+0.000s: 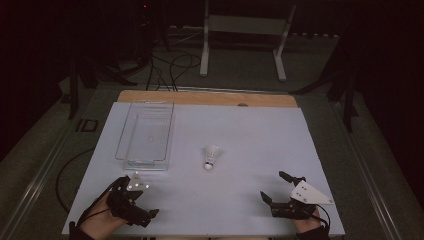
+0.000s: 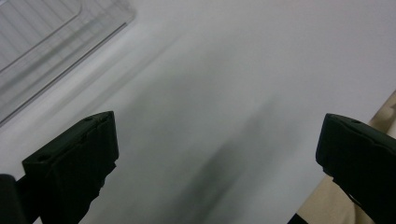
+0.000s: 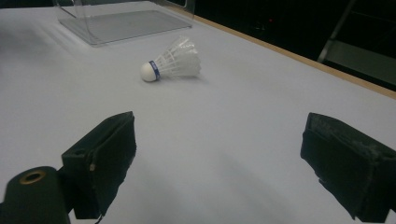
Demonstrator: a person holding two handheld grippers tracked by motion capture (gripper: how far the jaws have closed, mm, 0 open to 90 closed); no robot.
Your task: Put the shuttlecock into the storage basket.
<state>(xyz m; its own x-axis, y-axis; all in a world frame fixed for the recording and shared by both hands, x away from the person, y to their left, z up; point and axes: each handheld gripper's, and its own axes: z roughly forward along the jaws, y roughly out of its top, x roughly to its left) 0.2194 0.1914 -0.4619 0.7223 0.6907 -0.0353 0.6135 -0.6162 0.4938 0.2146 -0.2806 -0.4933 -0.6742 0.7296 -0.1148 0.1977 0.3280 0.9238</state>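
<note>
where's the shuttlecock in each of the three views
High view: the shuttlecock lies on its side near the middle of the white table, cork end toward the person, right of the clear tray.
Left gripper view: not in this picture; a corner of the clear tray sits upper left.
Right gripper view: the shuttlecock lies upper centre-left, cork pointing left, just in front of the tray.
Shared landmark: the clear tray.

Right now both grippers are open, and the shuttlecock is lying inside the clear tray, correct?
Not quite. The shuttlecock lies on its side on the white table, outside the clear tray and to its right, as the high view shows. The left gripper and right gripper are indeed both open.
</note>
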